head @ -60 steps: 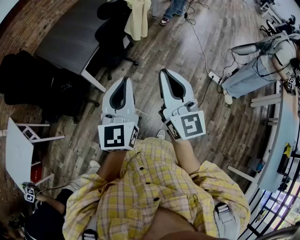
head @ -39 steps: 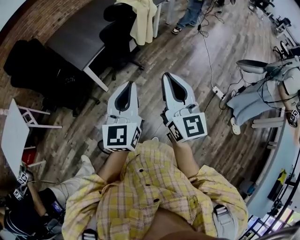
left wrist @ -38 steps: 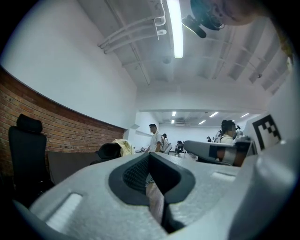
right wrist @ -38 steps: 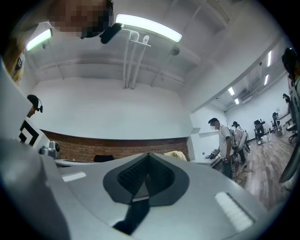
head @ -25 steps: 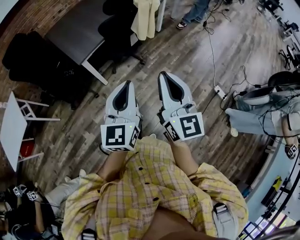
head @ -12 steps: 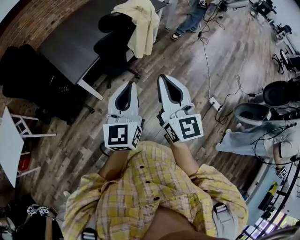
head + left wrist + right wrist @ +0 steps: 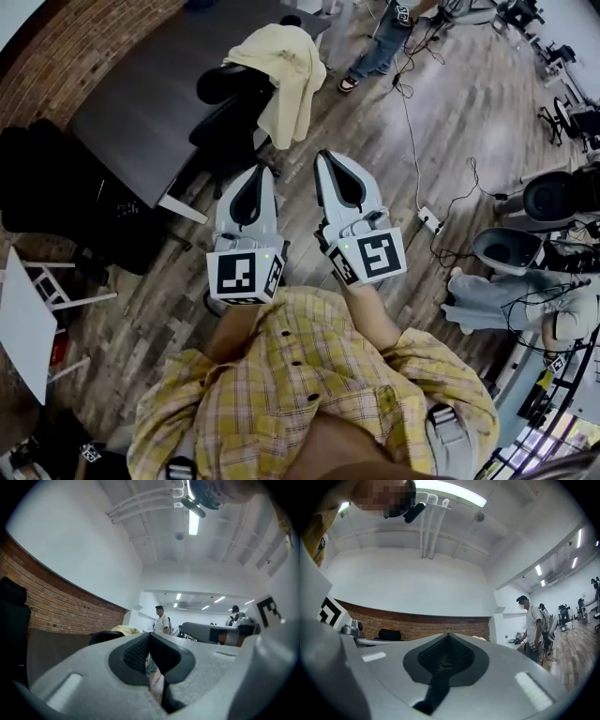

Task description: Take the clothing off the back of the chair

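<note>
Left gripper, right gripper, fingers clenched empty; yellow clothing draped over black chair

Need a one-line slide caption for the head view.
Shut, empty left gripper and right gripper point toward the pale yellow garment draped over the black office chair.

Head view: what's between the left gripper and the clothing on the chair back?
Only a short stretch of wood floor and the edge of the black chair, in the head view. The left gripper is short of the pale yellow clothing.
</note>
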Tool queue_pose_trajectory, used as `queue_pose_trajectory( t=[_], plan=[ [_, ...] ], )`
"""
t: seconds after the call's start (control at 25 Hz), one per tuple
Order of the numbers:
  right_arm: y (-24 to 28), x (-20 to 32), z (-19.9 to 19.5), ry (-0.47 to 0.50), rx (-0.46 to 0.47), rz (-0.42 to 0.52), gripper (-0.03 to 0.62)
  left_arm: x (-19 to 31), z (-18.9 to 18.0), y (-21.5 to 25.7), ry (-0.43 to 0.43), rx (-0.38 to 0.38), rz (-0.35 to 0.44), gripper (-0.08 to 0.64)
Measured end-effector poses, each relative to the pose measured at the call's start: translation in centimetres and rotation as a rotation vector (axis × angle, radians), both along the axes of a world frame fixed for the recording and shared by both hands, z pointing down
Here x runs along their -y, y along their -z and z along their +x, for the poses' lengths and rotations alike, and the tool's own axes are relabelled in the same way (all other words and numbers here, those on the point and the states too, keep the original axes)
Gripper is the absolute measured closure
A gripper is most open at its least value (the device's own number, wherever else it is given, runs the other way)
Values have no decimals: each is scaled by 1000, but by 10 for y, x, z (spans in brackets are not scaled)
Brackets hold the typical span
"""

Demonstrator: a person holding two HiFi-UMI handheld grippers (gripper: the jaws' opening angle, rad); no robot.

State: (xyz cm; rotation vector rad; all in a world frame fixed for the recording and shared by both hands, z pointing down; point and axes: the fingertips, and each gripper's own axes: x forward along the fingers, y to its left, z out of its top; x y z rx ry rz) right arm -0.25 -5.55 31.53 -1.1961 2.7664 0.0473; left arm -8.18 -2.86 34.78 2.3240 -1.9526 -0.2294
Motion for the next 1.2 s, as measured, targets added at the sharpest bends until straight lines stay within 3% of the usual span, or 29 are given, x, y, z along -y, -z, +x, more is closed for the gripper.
queue_pose_trajectory(
  t=[0.48, 0.8, 1.2],
  plan=[
    [-2, 94, -53, -44, -25, -25, 588, 84, -49, 2, -58, -19, -1, 560],
    [-6, 125, -76, -71, -29, -31, 589, 121, -65, -1, -111, -20, 1, 560],
    [1, 158, -62, -51, -35, -26, 589, 151, -52, 3, -86, -10, -2, 560]
  ],
)
